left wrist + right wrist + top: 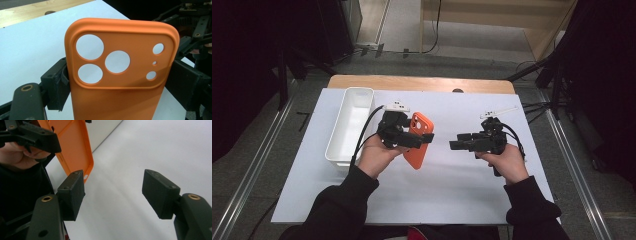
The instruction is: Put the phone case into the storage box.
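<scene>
I have the orange phone case (120, 82) clamped across its width in my left gripper (404, 134), held up off the tabletop (452, 195) just right of the white bin (343, 142). It looks like soft matte silicone, with rounded corners and a raised frame around its camera cut-outs: three large round holes and three small ones beside them. The left gripper view cuts off its lower end, and I can read no brand or writing on it. In the right gripper view I see its hollow inner side and a thin side wall with slots. The left hand (377, 155) wraps the gripper body, hiding part of the case's edge in the high view. My right gripper (458, 142) hangs well apart from the case, pointing toward it, its jaws released with nothing between the flat black pads. The tabletop is covered by a plain white sheet; bare wood shows along its far edge.
</scene>
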